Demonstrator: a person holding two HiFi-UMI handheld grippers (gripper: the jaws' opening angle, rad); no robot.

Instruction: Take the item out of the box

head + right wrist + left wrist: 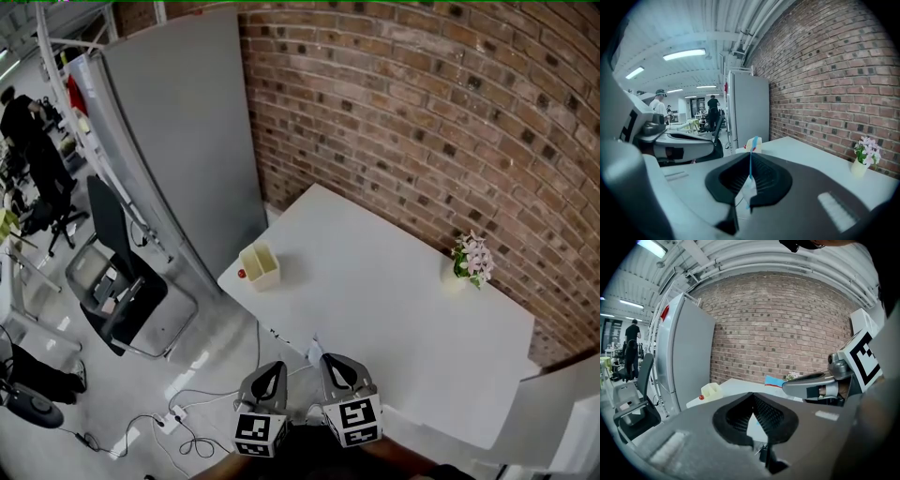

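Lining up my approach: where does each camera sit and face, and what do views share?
Head view: on the person's head, steeply down at the white table; left gripper and right gripper at bottom.
Left gripper view: over its shut jaws toward the red brick wall; right gripper at right.
Right gripper view: along that wall; jaws clamp a thin blue strip; left gripper at left.
Shared: the cream open-topped box.

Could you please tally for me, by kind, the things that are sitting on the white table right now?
Cream box: 1
Small red thing beside the box: 1
Vase of pink flowers: 1
Total: 3
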